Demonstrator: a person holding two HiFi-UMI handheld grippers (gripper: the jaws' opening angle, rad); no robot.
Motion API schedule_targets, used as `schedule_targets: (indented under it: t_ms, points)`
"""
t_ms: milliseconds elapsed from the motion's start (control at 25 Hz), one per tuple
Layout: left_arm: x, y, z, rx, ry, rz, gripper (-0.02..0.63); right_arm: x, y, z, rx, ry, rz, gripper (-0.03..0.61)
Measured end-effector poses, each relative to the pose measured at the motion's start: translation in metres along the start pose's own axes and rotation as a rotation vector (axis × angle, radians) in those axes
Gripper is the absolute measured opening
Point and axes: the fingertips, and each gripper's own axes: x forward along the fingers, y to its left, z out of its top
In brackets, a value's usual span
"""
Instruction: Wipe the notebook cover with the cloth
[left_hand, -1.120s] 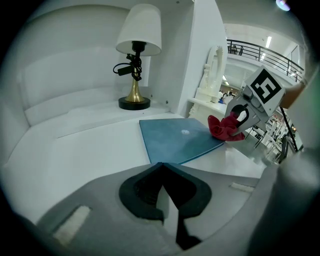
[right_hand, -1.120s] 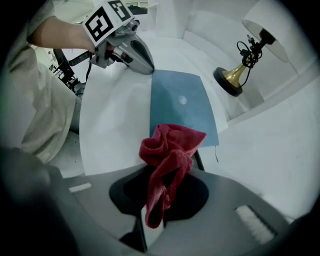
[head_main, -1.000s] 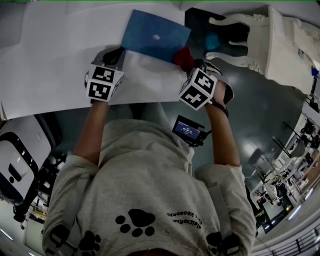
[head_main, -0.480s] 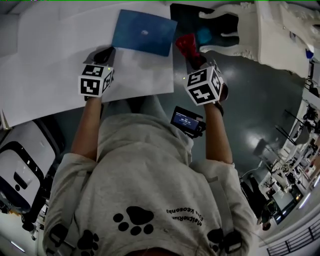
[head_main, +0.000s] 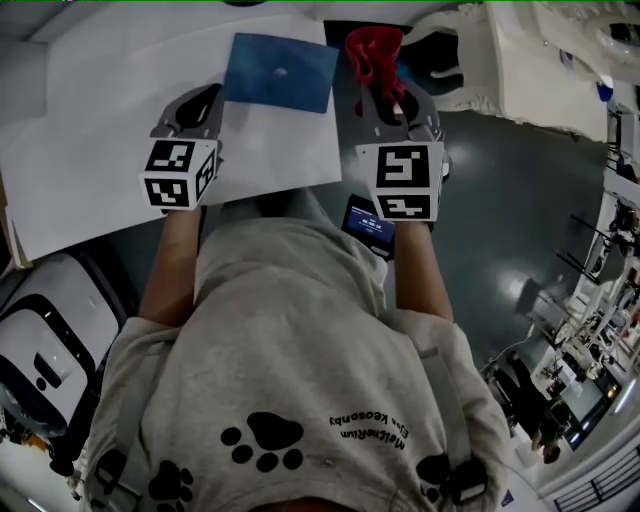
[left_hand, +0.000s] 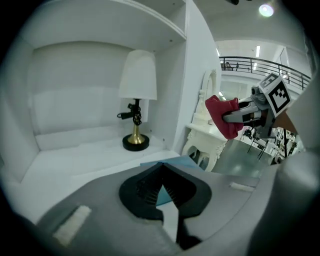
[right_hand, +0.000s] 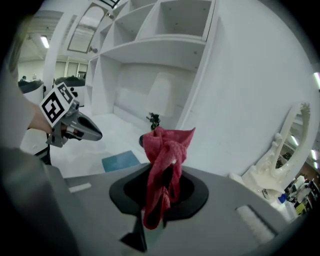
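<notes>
Head view: the blue notebook lies flat on the white bench. The left claw hovers just beside its near left corner. The right claw holds the red cloth to the right of the notebook, past the bench edge.

Left gripper view: the left claw is clenched on nothing, tips meeting, with the notebook just beyond them. A lamp stands in the alcove behind.

Right gripper view: the right claw grasps the bunched cloth, which sticks up from it in the air, apart from the notebook.
</notes>
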Motion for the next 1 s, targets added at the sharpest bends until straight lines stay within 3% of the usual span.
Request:
schedule_targets:
  t_ms: [520,680,840,1000]
  points:
    - [-0.079,-0.042,0.137,0.098,-0.379,0.052,-0.002,-0.077,0.009,0.128,0.142,-0.465,-0.110,0.048]
    - [-0.104,-0.059,0.168,0.150,-0.487,0.061,-0.002,-0.089,0.010,0.144,0.184,-0.543,-0.127,0.048]
    - [-0.117,-0.068,0.176,0.162,-0.532,0.056,-0.002,-0.097,0.014,0.153,0.205,-0.607,-0.136,0.048]
    - [-0.115,-0.072,0.170,0.167,-0.525,0.034,-0.003,-0.096,0.027,0.148,0.216,-0.608,-0.116,0.046]
